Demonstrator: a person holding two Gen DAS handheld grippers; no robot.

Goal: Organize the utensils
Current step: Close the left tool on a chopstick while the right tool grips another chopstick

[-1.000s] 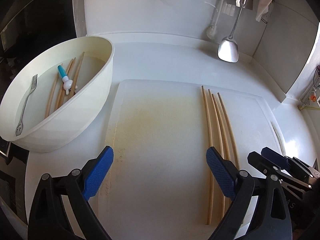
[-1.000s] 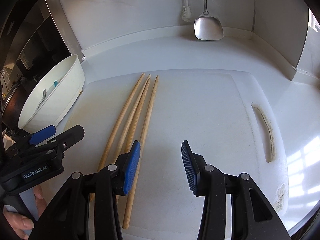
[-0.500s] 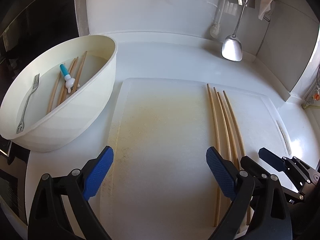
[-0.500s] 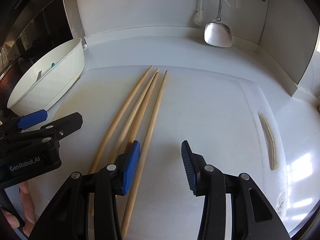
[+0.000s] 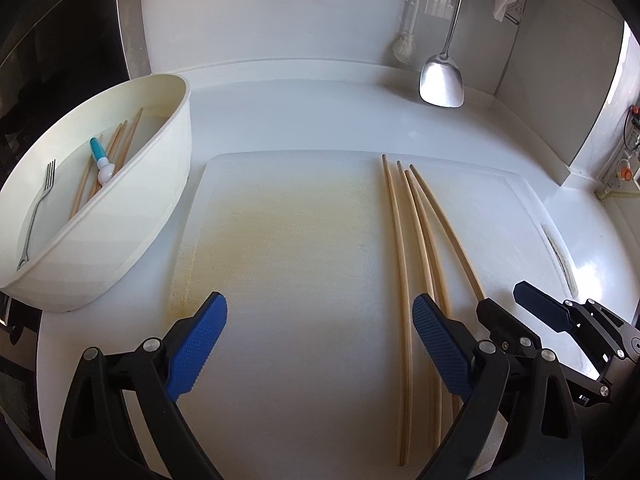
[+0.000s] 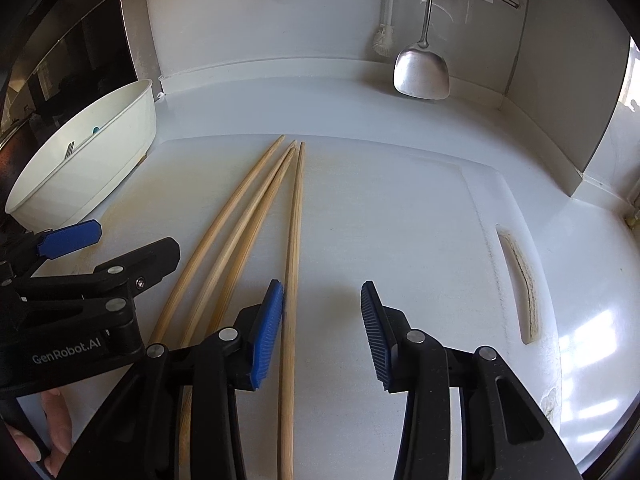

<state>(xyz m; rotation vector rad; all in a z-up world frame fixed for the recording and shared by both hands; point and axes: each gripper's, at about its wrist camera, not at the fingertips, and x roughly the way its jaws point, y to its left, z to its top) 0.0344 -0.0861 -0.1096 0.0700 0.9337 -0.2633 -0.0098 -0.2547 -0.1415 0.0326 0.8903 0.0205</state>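
Four chopsticks laid out on a cutting board between two parted grippers.

The four wooden chopsticks (image 5: 404,248) are seen lying lengthwise on the right half of the white cutting board (image 5: 288,240), tips fanned slightly at the far end. The left gripper (image 5: 320,344) is held over the near part of the board with its jaws released and nothing between them. The right gripper (image 6: 322,332) is held just right of it, jaws parted but narrower, with the rightmost chopstick (image 6: 294,248) lying just inside its left pad; no squeeze on it can be made out. To the far left, a white tub (image 5: 132,224) is set beside the board, holding a fork (image 5: 36,216), more chopsticks and a small blue-capped item.
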